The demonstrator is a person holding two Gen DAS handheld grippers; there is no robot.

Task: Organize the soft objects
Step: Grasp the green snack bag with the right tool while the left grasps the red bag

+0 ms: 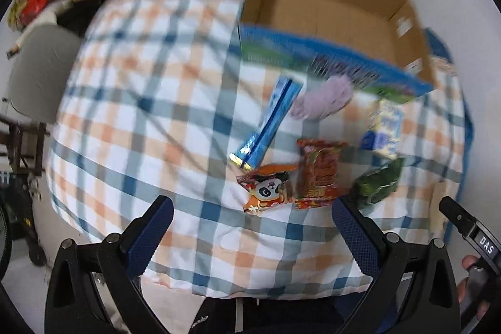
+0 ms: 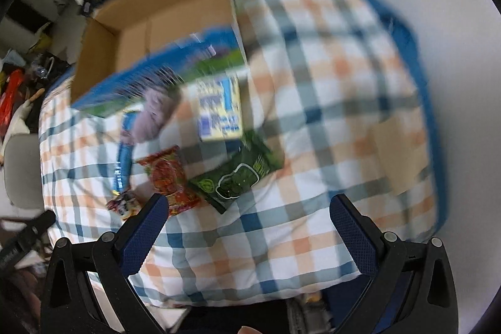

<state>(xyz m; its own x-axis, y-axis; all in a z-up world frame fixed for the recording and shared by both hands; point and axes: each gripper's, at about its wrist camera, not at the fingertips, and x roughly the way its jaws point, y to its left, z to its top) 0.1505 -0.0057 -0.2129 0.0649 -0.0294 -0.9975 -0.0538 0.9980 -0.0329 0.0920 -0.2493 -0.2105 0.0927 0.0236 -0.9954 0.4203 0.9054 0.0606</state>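
Checked cloth (image 1: 131, 102) fills frame; my claws (image 1: 252, 227) (image 2: 245, 224) hang released. Snacks (image 1: 317, 174) crowd centre, blurred, perhaps overlapping: risking grabbing two.

Snack packets (image 1: 317, 174) clustered flat on checked cloth; open cardboard box (image 1: 328, 11) behind

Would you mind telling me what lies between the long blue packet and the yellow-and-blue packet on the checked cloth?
A fuzzy lilac soft item lies between the long blue packet and the yellow-and-blue packet, just in front of the cardboard box. The left wrist view shows it best.
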